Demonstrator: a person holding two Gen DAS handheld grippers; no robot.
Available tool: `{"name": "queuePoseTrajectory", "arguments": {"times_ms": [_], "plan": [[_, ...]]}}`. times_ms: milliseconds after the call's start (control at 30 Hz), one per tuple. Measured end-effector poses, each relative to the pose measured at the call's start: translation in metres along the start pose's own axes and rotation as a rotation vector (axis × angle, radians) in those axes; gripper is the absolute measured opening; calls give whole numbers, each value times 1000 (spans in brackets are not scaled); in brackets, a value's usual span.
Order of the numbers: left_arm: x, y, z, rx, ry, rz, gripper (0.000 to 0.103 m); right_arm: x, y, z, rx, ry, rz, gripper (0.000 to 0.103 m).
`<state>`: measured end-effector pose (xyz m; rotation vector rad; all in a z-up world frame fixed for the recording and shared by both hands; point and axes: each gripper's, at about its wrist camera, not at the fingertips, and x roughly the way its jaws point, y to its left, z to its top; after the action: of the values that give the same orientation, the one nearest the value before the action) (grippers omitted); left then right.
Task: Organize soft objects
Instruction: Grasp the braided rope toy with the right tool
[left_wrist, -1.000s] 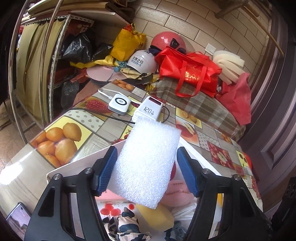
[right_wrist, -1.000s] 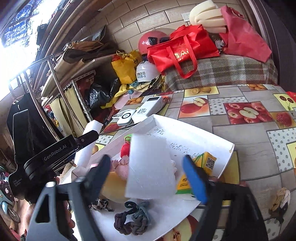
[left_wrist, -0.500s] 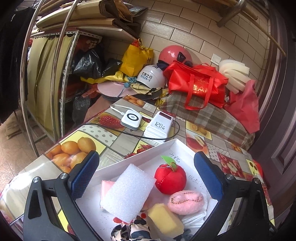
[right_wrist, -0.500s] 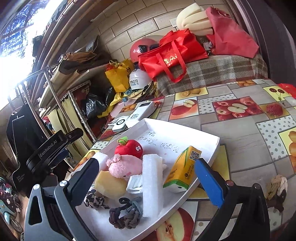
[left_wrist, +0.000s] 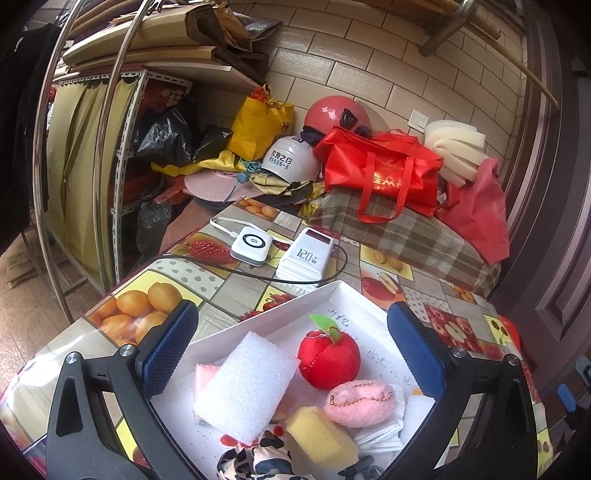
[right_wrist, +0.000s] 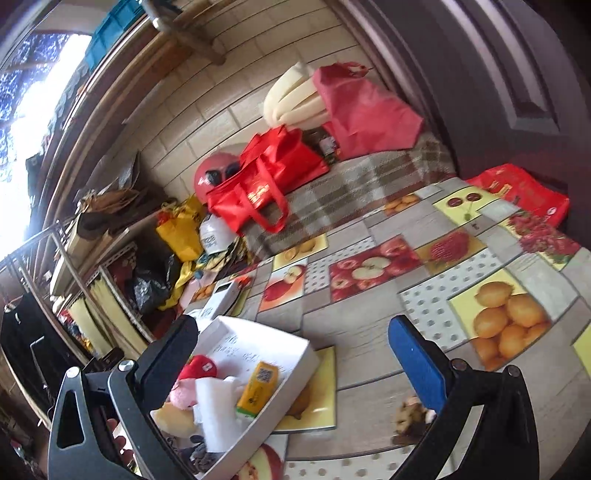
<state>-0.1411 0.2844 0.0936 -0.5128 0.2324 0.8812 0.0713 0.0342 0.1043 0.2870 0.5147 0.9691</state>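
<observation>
A white tray (left_wrist: 295, 303) on the fruit-print table holds a white foam block (left_wrist: 247, 387), a red plush apple (left_wrist: 328, 356), a pink plush (left_wrist: 360, 402), a yellow sponge (left_wrist: 321, 439) and a patterned scrunchie (left_wrist: 255, 461). My left gripper (left_wrist: 291, 332) hangs wide open above the tray's near end, gripping nothing. In the right wrist view the tray (right_wrist: 291, 384) sits at lower left with a second foam block (right_wrist: 214, 417) and a yellow carton (right_wrist: 258, 387). My right gripper (right_wrist: 291, 332) is open over the bare table. A brown scrunchie (right_wrist: 412, 421) lies by its right finger.
A white power bank (left_wrist: 306, 258), a charger (left_wrist: 252, 245) and a black cable lie beyond the tray. Red bags (left_wrist: 380, 173), helmets and a plaid cushion (left_wrist: 406, 236) crowd the table's far end. A metal rack stands left, a dark door right.
Both grippers opened and let their white foam blocks drop into the tray. The right gripper then swung right and rolled, so the tray slid to its lower left.
</observation>
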Motion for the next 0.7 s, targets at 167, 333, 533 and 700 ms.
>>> {"name": "queuePoseTrajectory", "arguments": {"times_ms": [167, 333, 533, 700], "plan": [[-14, -26, -2, 70, -28, -72, 103, -20, -54, 7, 80, -29, -130, 103], [-27, -60, -12, 158, -32, -190, 103, -10, -90, -9, 124, 55, -241, 103], [-35, -120, -42, 340, 76, -500, 103, 27, -88, -32, -36, 251, -312, 103], [-59, -194, -106, 681, 308, -887, 103, 56, -60, -59, -231, 413, -256, 103]]}}
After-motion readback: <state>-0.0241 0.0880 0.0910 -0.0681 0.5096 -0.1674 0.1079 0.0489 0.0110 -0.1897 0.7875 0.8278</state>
